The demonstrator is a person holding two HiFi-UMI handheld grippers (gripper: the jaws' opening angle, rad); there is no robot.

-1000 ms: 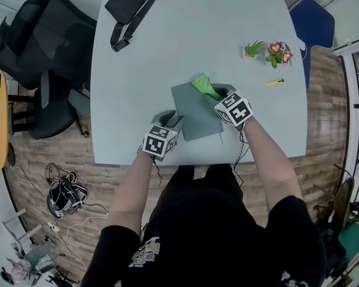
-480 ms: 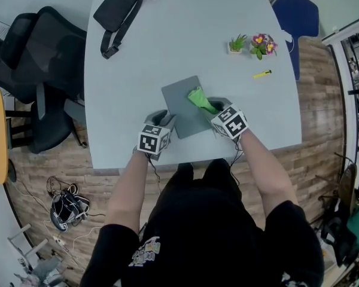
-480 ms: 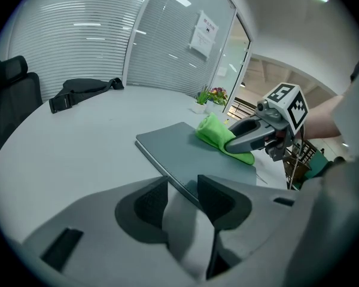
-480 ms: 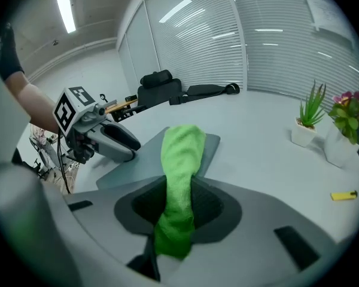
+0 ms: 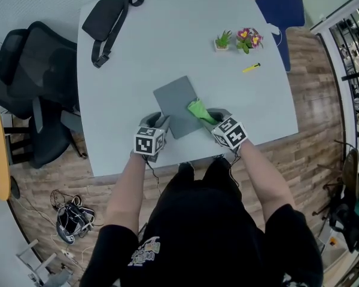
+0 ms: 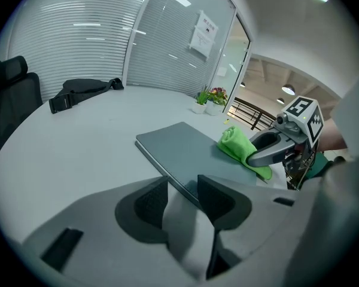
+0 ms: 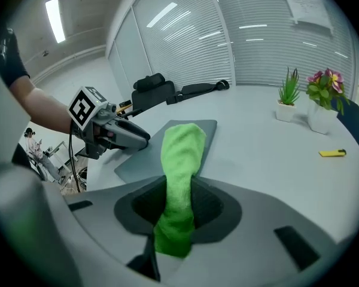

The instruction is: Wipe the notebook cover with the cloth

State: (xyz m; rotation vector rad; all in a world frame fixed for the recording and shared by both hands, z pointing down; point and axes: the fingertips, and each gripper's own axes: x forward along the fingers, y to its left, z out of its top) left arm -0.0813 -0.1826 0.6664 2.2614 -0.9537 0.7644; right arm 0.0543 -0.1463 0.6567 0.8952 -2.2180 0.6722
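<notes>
A grey notebook (image 5: 175,103) lies flat on the pale table (image 5: 137,58) in front of me. My right gripper (image 5: 210,116) is shut on a rolled green cloth (image 5: 198,110), whose free end rests on the notebook's right edge. In the right gripper view the cloth (image 7: 182,154) runs out from between the jaws onto the cover (image 7: 140,160). My left gripper (image 5: 160,123) sits at the notebook's near left corner. In its own view that gripper (image 6: 182,196) is open, and the notebook's edge (image 6: 173,154) passes between the pads close to the right one.
A black bag (image 5: 107,17) lies at the table's far left. Two small potted plants (image 5: 222,40) (image 5: 248,39) and a yellow marker (image 5: 251,68) sit at the far right. A black office chair (image 5: 30,88) stands left of the table, a blue chair (image 5: 279,8) behind it.
The right gripper has drawn the cloth from the notebook's far right corner down along its right side, towards me. The left gripper has stayed at the near left corner.
</notes>
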